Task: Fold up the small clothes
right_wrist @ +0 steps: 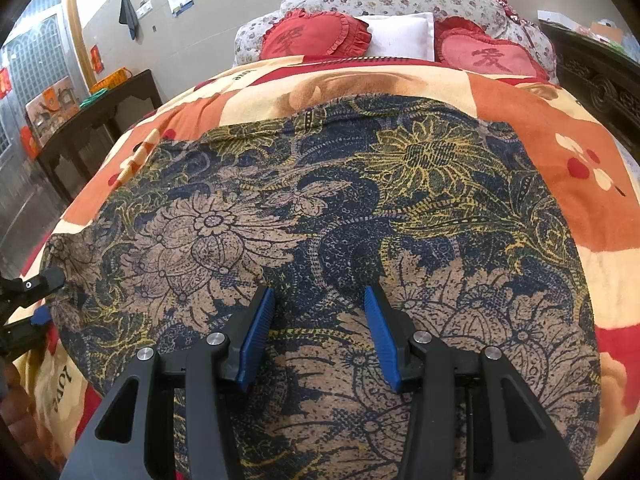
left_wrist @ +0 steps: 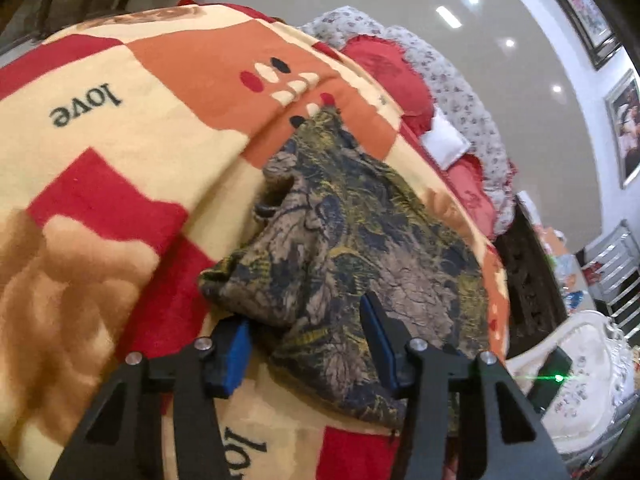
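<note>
A dark floral garment in navy, tan and yellow (right_wrist: 340, 208) lies spread on the patterned blanket (right_wrist: 568, 152) on the bed. My right gripper (right_wrist: 318, 312) is open just above the garment's near middle, holding nothing. My left gripper (left_wrist: 306, 320) is open with its jaws on either side of a bunched corner of the same garment (left_wrist: 352, 232), not closed on it. The left gripper also shows in the right wrist view (right_wrist: 44, 296) at the garment's left edge.
Two red heart cushions (right_wrist: 316, 34) and a white pillow (right_wrist: 404, 34) lie at the bed's head. A dark wooden side table (right_wrist: 100, 116) stands left of the bed. A carved dark wooden bed frame (right_wrist: 600, 76) runs along the right.
</note>
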The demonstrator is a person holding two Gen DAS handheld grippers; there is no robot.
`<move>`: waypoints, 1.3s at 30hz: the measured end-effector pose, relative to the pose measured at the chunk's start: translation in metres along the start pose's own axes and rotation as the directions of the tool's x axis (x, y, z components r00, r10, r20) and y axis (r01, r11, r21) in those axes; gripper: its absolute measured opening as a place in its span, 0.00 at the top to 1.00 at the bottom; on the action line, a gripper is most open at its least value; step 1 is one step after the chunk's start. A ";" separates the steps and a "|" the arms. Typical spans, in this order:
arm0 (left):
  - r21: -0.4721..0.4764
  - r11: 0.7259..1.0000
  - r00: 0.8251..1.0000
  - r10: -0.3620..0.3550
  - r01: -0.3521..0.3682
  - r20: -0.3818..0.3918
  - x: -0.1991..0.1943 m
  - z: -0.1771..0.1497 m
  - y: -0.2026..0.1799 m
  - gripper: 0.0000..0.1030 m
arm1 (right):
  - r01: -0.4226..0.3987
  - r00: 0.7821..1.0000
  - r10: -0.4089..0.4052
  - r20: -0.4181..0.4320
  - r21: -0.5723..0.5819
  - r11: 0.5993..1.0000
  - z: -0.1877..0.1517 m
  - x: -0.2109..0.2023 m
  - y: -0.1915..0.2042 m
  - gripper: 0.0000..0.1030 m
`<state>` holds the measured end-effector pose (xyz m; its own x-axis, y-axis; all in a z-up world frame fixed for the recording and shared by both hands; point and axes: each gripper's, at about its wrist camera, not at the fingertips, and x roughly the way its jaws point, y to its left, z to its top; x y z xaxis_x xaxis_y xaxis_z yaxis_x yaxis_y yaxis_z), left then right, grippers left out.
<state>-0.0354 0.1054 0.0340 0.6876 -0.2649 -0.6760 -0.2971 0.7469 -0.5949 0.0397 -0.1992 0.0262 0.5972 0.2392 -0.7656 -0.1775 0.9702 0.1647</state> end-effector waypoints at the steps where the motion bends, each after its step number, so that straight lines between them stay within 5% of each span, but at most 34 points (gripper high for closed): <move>1: -0.005 1.000 1.000 0.012 -0.012 -0.002 0.001 0.000 0.000 0.49 | 0.001 1.000 -0.001 0.000 0.000 1.000 0.000 0.000 0.000 0.53; 7: 0.024 0.990 0.989 0.142 -0.141 -0.036 0.006 -0.001 -0.003 0.49 | 0.008 1.000 -0.008 -0.001 -0.008 1.000 0.000 0.001 0.001 0.53; 15: 0.085 0.976 0.978 0.204 -0.199 -0.045 0.008 -0.004 -0.004 0.49 | 0.009 1.000 -0.009 -0.001 -0.009 1.000 0.000 0.001 0.001 0.53; 33: 0.104 0.972 0.975 0.218 -0.213 -0.041 0.009 -0.006 -0.006 0.49 | 0.008 1.000 -0.008 0.000 -0.008 1.000 0.000 0.001 0.001 0.53; 39: 0.021 0.993 0.993 0.113 -0.112 -0.023 0.003 -0.007 0.013 0.54 | 0.014 1.000 -0.014 -0.002 -0.015 1.000 0.000 0.001 0.001 0.53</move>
<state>-0.0415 0.1102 0.0210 0.6342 -0.1929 -0.7487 -0.3588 0.7843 -0.5060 0.0402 -0.1978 0.0251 0.5983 0.2256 -0.7689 -0.1813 0.9728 0.1443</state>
